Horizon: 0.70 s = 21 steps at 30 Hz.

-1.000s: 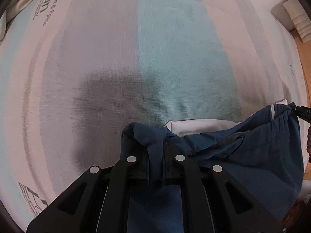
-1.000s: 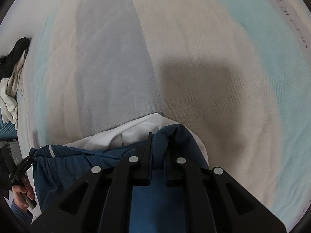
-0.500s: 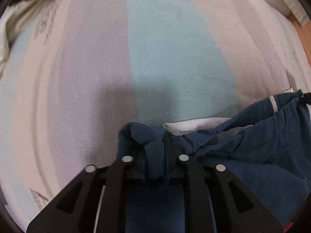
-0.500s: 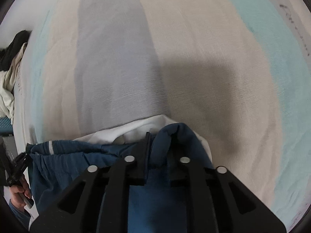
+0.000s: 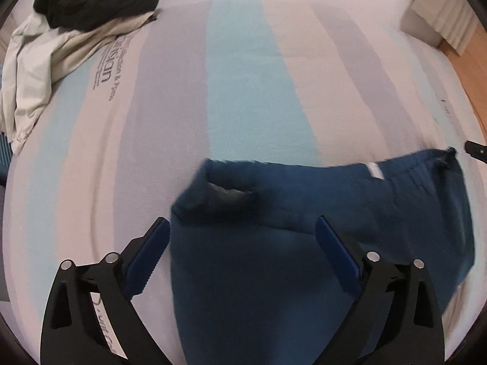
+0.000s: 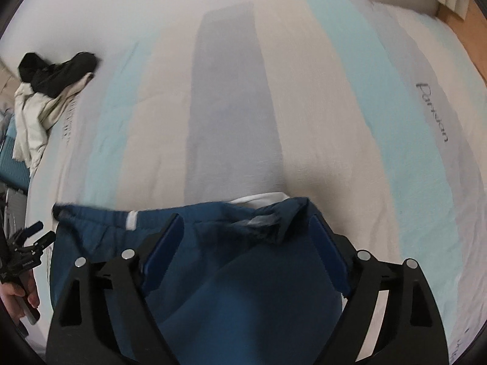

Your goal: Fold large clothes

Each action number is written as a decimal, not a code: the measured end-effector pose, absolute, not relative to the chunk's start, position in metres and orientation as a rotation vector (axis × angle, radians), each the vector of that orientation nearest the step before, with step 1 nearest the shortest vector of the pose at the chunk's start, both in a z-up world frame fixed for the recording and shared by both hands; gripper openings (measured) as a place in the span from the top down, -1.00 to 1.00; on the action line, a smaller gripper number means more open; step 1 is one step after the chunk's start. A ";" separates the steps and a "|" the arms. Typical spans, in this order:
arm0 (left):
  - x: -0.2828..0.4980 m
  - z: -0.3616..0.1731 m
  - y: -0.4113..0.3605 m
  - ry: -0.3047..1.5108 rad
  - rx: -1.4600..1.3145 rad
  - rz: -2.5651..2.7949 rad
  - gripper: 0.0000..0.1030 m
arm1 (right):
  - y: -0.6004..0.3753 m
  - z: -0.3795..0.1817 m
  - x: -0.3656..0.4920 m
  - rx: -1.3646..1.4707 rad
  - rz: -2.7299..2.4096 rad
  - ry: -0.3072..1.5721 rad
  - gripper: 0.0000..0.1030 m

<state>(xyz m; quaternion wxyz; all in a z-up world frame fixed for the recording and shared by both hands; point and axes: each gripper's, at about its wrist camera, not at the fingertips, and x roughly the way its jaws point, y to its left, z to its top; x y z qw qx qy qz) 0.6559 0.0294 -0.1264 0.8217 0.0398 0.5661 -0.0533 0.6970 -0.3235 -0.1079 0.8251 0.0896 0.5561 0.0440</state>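
Left wrist view: one dark blue garment [image 5: 274, 258] lies on one striped bed cover [image 5: 243, 91], at the near edge of the bed directly below both grippers. Two grippers are counted. The left gripper [image 5: 243, 243] has its jaws spread wide and opening; the blue cloth lies beneath the gap between them, and neither pad presses on it. The right gripper [image 6: 246, 240] likewise has its jaws opening wide above the cloth, with nothing clamped. The other gripper's tip shows at the frame edge in each view.

Garment condition: folded over on itself, top edge running across the bed, with a gathered waistband and one small white tag [image 5: 376, 170]. Two raised, crumpled corners are counted, one under each gripper, each showing a grey inner lining [image 6: 261, 220]. One strip of white fabric [image 6: 261, 197] shows past the far edge in the right wrist view.

Other items: one black garment [image 5: 91, 3] lying on one cream garment [image 5: 39, 60], heaped at the far left corner, well apart from the blue one. One hand [image 6: 18, 298] is visible at the left edge.
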 end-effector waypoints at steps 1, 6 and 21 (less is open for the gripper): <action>0.649 -0.120 0.022 1.207 0.073 -0.140 -0.85 | -0.317 -0.106 0.692 0.172 0.105 1.188 -0.59; 0.616 -0.116 -0.014 1.250 -0.008 -0.229 -0.88 | -0.282 -0.100 0.644 0.062 0.186 1.221 -0.59; 0.578 -0.200 -0.072 1.347 0.109 -0.234 -0.90 | -0.241 -0.194 0.610 -0.047 0.165 1.373 -0.67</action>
